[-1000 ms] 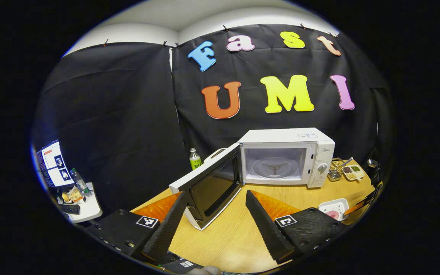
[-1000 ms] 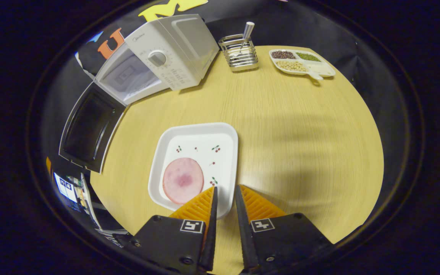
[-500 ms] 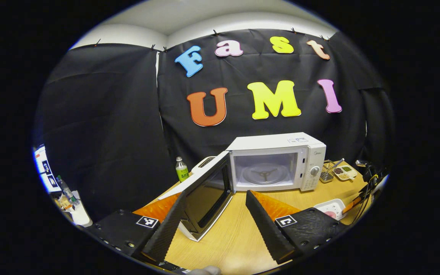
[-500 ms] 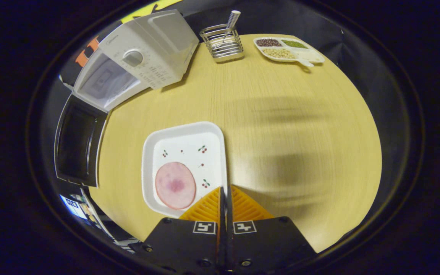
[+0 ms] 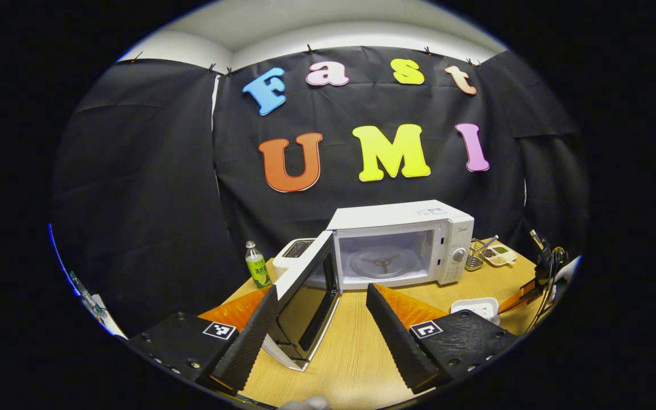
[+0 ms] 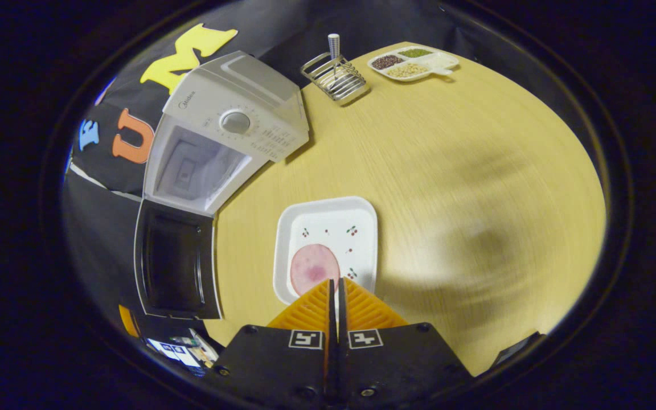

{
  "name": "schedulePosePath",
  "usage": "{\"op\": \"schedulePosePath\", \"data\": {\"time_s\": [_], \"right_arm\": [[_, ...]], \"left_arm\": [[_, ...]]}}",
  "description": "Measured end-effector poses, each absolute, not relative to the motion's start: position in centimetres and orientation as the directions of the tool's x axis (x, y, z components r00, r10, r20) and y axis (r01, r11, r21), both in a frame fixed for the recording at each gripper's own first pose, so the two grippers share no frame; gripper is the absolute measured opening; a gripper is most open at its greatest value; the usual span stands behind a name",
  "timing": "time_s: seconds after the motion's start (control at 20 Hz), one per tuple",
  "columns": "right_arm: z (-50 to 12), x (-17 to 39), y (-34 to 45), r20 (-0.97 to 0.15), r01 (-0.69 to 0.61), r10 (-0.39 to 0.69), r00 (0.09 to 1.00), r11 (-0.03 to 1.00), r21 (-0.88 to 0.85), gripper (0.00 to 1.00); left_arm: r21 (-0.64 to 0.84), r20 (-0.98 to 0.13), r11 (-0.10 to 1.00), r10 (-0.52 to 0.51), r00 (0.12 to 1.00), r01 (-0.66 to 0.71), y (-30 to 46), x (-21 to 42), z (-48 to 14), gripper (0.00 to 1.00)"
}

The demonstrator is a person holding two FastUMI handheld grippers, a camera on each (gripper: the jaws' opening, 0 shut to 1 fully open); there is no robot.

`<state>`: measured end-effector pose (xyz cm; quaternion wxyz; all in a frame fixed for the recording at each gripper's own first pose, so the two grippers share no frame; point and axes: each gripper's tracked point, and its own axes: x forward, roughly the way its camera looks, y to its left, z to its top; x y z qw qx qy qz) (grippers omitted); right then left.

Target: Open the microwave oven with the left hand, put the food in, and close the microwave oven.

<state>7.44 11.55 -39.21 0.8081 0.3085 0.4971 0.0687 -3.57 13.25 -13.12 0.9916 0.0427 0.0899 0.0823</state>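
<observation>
My right tool (image 6: 333, 287) has clamped together on the near rim of the white square plate (image 6: 328, 228) carrying the pink ham slice (image 6: 314, 269) and seems to be raising it off the wooden tabletop (image 6: 464, 171), while my left tool (image 5: 319, 304) hangs apart before the white microwave oven (image 5: 399, 242) and its swung-open door (image 5: 305, 296), so loading comes next.

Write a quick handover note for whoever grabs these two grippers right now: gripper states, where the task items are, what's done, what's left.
Left gripper: open, empty, back from the microwave door.
Right gripper: fingers closed on the near rim of the white plate, with the ham slice on it.
Microwave: on the wooden table, door swung wide, turntable bare.
Done: door opened, plate gripped.
Left: carry the plate into the cavity, release it, shut the door.
</observation>
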Motion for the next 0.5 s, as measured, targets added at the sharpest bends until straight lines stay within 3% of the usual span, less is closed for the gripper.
{"op": "schedulePosePath", "data": {"time_s": [0.1,0.25,0.35,0.4,0.45,0.5], "right_arm": [[-39.7,7.7,9.9,-0.792,0.235,0.328,0.514,0.835,0.498,0.04],[-39.1,7.6,8.8,-0.789,0.207,0.314,0.528,0.853,0.478,0.05],[-39.1,7.6,8.2,-0.798,0.204,0.298,0.523,0.866,0.457,0.32],[-39.3,7.6,8.1,-0.808,0.211,0.29,0.513,0.87,0.446,0.4],[-39.6,7.5,8.3,-0.818,0.221,0.293,0.494,0.868,0.445,0.41],[-39.8,7.5,8.9,-0.819,0.23,0.312,0.481,0.857,0.461,0.52]], "left_arm": [[0.107,-0.158,0.985,0.15,0.976,-0.134,13.0,-3.2,-12.6,0.95],[0.107,-0.14,0.989,0.121,0.983,-0.107,12.4,-2.9,-12.3,0.95],[0.097,-0.136,0.99,0.111,0.985,-0.098,12.2,-2.8,-12.5,0.95],[0.094,-0.137,0.991,0.108,0.985,-0.096,12.3,-2.6,-12.6,0.95],[0.088,-0.143,0.992,0.107,0.984,-0.095,12.4,-2.6,-12.9,0.95],[0.083,-0.143,0.992,0.106,0.984,-0.095,12.4,-2.6,-12.9,0.95]]}}
